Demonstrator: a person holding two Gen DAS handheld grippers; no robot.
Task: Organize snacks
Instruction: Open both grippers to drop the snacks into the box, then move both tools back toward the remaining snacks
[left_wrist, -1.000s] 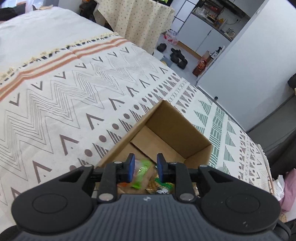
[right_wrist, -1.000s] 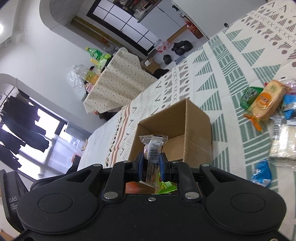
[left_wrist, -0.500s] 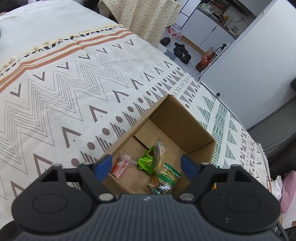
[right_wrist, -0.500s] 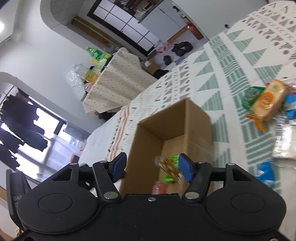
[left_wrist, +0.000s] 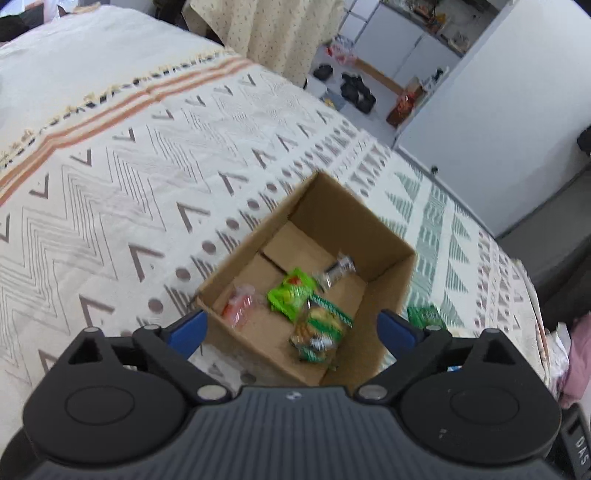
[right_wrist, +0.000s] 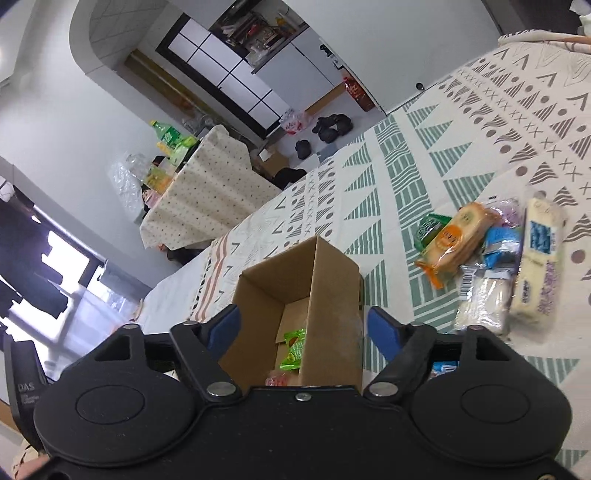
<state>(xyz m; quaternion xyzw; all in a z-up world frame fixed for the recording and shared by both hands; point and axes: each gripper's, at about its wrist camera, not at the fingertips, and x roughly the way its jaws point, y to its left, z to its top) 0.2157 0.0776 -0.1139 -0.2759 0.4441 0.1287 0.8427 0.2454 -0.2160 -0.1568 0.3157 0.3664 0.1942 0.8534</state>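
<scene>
The open brown cardboard box (left_wrist: 334, 236) sits on a bed under a cream patterned bedspread (left_wrist: 122, 177); inside lie a bright green snack packet (left_wrist: 290, 297), a clear orange-red packet (left_wrist: 238, 308), a silvery wrapped piece (left_wrist: 338, 269) and a green-striped biscuit pack (left_wrist: 321, 328). More wrapped snacks (right_wrist: 491, 258) are piled beside the box, their print unreadable. The left hand-held gripper (left_wrist: 291, 332) tilts steeply down over the box, jaws opening wide, nothing between them. The right hand-held gripper (right_wrist: 303, 328), aimed shallower across the box rim, is also opening and empty. "DAS" is printed on its casing
</scene>
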